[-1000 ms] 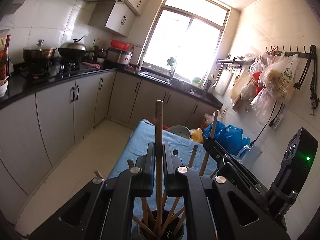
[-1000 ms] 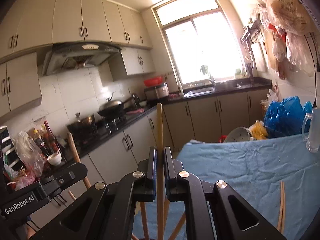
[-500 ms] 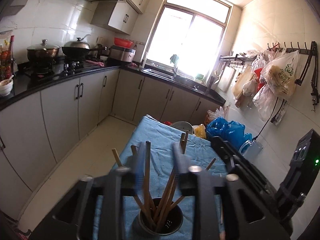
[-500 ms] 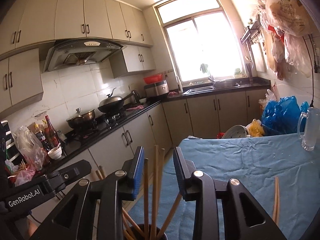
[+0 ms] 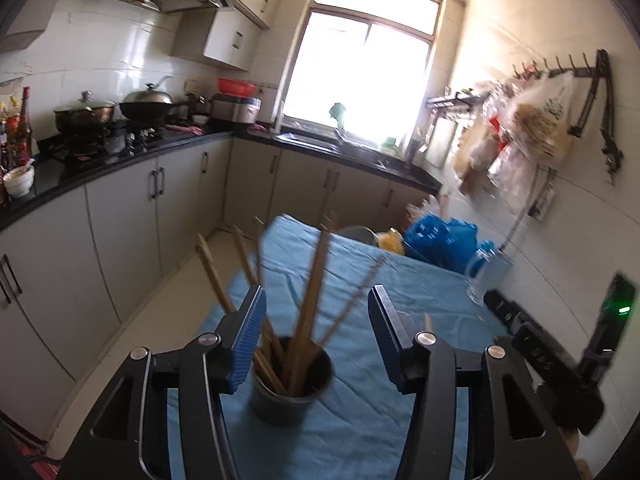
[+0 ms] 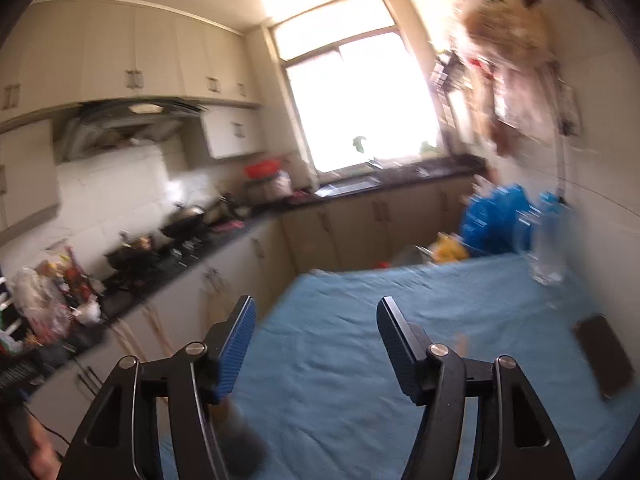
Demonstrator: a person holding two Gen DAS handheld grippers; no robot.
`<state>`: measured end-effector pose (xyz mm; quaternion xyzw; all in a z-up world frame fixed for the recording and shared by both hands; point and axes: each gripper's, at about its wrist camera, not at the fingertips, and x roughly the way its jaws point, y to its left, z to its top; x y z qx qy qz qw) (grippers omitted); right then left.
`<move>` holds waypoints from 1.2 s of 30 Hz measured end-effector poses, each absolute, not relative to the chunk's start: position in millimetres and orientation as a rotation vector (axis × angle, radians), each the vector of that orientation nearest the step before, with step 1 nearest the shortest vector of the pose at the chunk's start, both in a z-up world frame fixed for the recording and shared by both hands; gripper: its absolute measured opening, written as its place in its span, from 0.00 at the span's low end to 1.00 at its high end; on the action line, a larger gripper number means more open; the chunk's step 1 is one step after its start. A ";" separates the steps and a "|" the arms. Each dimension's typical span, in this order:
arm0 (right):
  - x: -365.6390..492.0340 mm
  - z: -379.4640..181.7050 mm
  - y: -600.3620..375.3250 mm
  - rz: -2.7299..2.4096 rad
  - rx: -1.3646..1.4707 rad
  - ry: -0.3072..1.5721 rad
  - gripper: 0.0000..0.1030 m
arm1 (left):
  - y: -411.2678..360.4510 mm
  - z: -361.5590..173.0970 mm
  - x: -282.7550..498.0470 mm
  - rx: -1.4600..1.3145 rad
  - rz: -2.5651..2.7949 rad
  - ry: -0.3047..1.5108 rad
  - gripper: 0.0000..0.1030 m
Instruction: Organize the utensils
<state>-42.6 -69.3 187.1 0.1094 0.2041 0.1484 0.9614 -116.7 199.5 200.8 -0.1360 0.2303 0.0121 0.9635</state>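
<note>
- Blue cloth (image 5: 360, 432) covers the table under both of your grippers; it lies wrinkled but flat.
- Writing: you can read no brand or label in either view. The bags (image 5: 532, 128) hanging on the wall hooks carry print, but it is too blurred to make out.
- Left gripper (image 5: 316, 320): its jaws are opening and already stand well apart. The blue ribbed pads (image 5: 250, 340) press on nothing.
- Between those jaws, from the left wrist view, you see the dark cup (image 5: 292, 384) standing upright on the cloth, just beyond the fingertips. Whether the left pad touches its rim cannot be told.
- Wooden chopsticks (image 5: 312, 300) stand in the cup, fanned out and leaning in different directions. They are free of both pads.
- One more pale stick (image 5: 428, 322) shows just beside the right finger of the left gripper; where it rests cannot be told.
- Right gripper (image 6: 316, 332): its jaws are opening too and stand wide. Nothing lies between them except bare cloth.
- The right wrist view is smeared by motion. A dark blurred shape (image 6: 240, 440) low beside the left finger may be the cup; you cannot confirm it.
- A clear glass mug (image 5: 486, 276) stands near the wall at the far right of the table.
- A dark flat slab (image 6: 604, 360) lies on the cloth at the right edge.
</note>
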 end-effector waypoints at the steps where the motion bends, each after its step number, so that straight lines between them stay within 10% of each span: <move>1: -39.9 176.2 -81.6 0.271 0.214 0.458 0.66 | 194.1 197.7 -117.5 -0.273 0.013 0.477 0.51; 17: -16.1 41.1 -113.0 0.266 0.035 0.930 0.36 | 97.4 130.2 -98.2 -0.163 -0.130 0.713 0.51; 22: -4.7 38.2 -113.6 0.229 0.045 0.944 0.09 | 77.2 108.0 -80.0 -0.150 -0.158 0.769 0.51; 36: -30.6 41.0 -192.1 0.119 0.095 1.042 0.08 | -3.5 25.3 17.1 0.022 -0.185 0.980 0.51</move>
